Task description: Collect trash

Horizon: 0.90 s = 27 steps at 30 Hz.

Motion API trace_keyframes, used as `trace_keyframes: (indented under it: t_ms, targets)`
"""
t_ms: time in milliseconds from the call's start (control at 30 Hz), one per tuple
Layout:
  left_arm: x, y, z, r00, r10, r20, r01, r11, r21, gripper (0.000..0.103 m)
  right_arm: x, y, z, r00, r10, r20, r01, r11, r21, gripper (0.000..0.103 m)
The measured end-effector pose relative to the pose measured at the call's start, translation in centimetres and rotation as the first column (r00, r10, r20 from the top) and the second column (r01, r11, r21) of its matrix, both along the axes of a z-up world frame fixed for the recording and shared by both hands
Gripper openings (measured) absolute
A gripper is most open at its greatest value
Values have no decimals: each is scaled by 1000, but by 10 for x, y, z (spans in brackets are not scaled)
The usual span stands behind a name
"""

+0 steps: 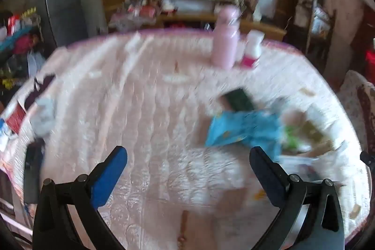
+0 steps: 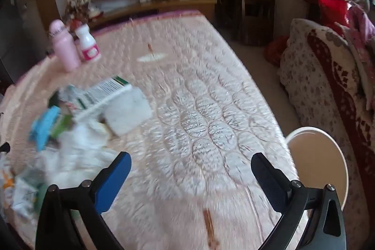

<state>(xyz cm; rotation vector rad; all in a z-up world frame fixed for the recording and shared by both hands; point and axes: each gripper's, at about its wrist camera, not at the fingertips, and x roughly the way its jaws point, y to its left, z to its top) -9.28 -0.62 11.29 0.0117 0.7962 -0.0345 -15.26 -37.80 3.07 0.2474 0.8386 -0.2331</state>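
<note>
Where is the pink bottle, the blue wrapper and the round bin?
pink bottle (image 1: 224, 43), left wrist view, middle of its body.
blue wrapper (image 1: 243, 130), left wrist view, its flat middle.
round bin (image 2: 314, 156), right wrist view, bare inside wall.

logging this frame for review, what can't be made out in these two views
- Left wrist: blue wrapper and dark packet smeared by motion blur; print unreadable.
- Left wrist: paper beside the right finger partly hidden behind it.
- Right wrist: trash pile blurred, and cut off at the left edge.
- Right wrist: white bin interior only partly seen; right finger overlaps it.
</note>
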Motion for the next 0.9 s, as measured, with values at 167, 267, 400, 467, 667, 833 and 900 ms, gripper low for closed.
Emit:
trace_keyframes:
  t_ms: [167,267,400,467,667,833,900]
  targets:
    - [-33,-27,42,992,-73,103,74,997,-14,103,-26,20,40,996,22,89,-21,1000,-14,103]
    - [-52,-42,51,985,-107,138,114,992,-45,103,-43,26,63,989,36,141,-30,999,-39,103]
    - [-74,-58,57,972,-133,194,146,988,-54,103,-67,34,88,974,64,217,-54,997,-51,103]
    - [-84,-61,60,964,-152,219,167,985,-52,103,-77,37,100,964,70,256,-60,997,-48,103]
    - [-103,-65,70,953,-158,260,182,981,-73,103,-96,49,122,942,82,325,-69,996,-51,103]
    - [-111,-60,77,949,-137,285,168,982,-86,103,-104,59,132,932,103,347,-85,994,-66,103]
    - [-112,-59,79,949,-129,287,162,982,-92,103,-107,62,134,929,112,354,-91,993,-74,103]
